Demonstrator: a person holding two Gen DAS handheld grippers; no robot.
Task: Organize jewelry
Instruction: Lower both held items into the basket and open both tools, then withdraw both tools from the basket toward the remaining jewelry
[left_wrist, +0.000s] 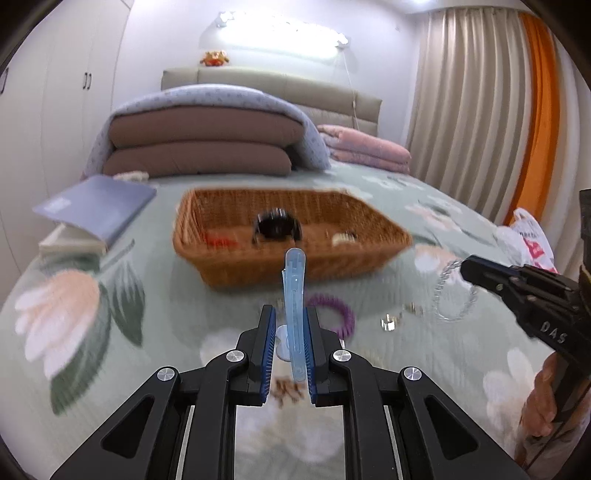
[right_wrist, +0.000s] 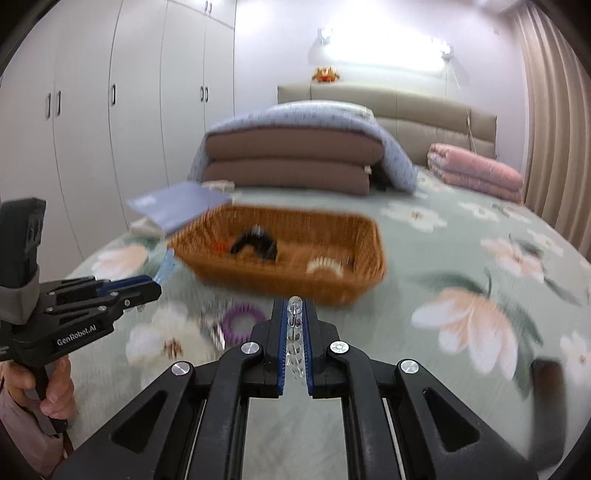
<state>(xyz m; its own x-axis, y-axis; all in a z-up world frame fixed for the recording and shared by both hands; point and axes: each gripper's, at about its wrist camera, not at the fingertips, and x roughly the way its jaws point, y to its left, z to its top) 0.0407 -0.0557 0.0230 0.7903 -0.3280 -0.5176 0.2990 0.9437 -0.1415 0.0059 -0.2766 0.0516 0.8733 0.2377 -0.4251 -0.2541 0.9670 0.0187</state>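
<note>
My left gripper (left_wrist: 290, 314) is shut on a light blue hair clip (left_wrist: 294, 291) that sticks up past its fingertips, in front of the wicker basket (left_wrist: 373, 254). My right gripper (right_wrist: 294, 306) is shut on a clear bead bracelet (right_wrist: 294, 314); in the left wrist view the bracelet (left_wrist: 448, 291) hangs from its tip (left_wrist: 467, 267). The basket (right_wrist: 354, 284) holds a black claw clip (left_wrist: 275, 227), an orange piece (left_wrist: 219, 240) and a white piece (right_wrist: 325, 266). A purple coil hair tie (left_wrist: 334, 314) and small silver pieces (left_wrist: 389, 324) lie on the bedspread.
A blue book (left_wrist: 99, 206) on a white box lies left of the basket. Folded brown and blue bedding (left_wrist: 207, 144) and a pink quilt (left_wrist: 365, 147) are stacked at the headboard. A plastic bag (left_wrist: 528, 240) lies at the right. Wardrobes (right_wrist: 110, 110) stand left, curtains (left_wrist: 480, 110) right.
</note>
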